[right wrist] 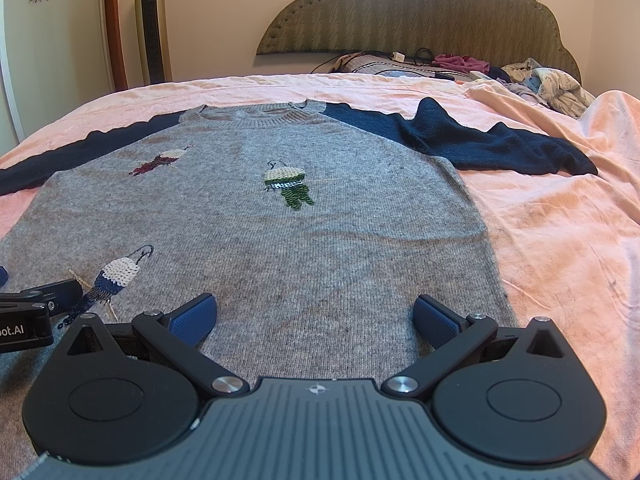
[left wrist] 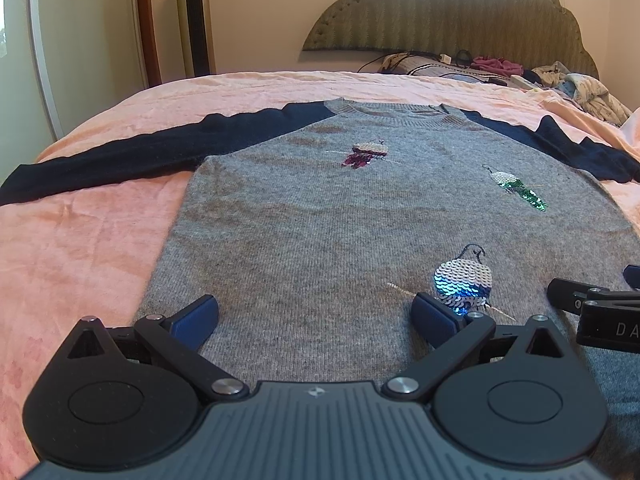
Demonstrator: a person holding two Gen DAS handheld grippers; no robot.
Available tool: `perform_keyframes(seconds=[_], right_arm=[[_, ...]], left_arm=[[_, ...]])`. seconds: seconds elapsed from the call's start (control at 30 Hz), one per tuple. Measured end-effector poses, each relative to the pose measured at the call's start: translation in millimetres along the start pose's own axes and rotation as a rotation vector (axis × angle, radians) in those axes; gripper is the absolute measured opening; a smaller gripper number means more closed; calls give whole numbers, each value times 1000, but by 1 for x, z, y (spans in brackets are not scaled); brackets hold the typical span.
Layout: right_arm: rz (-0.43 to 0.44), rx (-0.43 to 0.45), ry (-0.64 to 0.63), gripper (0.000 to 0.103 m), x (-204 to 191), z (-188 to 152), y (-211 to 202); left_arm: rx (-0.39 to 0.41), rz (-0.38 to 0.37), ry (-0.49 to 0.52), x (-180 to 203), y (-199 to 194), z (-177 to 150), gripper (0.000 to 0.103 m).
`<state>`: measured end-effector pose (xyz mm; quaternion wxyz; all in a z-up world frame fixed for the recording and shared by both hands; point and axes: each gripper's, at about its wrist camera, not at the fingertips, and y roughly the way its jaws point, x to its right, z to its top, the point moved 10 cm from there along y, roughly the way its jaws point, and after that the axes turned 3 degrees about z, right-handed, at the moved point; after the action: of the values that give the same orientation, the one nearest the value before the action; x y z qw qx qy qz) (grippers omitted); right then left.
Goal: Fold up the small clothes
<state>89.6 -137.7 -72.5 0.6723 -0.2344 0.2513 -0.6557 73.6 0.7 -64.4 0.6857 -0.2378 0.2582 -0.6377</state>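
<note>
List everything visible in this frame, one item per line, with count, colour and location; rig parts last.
sweater: one, grey body with navy sleeves, spread flat on the bed, neck toward the headboard
sequin birds: three, maroon, green and blue, on the sweater front
bed sheet: one, pink, under the sweater
headboard: one, olive, against the far wall
clothes pile: one, mixed colours, far right of the bed
tower fan: one, gold, far left corner
left gripper: one, black with blue pads, jaws open over the hem
right gripper: one, same colours, jaws open over the hem
</note>
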Motion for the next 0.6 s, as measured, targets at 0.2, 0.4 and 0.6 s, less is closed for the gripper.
perform_keyframes(seconds=[0.2, 0.4, 0.6], right_arm=[[-1, 0, -1, 103, -1, 0, 0], [-1, 1, -1, 103, -1, -1, 1], [-9, 2, 2, 103, 1, -1, 1]], left_arm=[[-4, -6, -6, 0, 1, 0, 103], [-2, -14, -9, -2, 1, 1, 103], [2, -26, -11, -2, 0, 0, 103]])
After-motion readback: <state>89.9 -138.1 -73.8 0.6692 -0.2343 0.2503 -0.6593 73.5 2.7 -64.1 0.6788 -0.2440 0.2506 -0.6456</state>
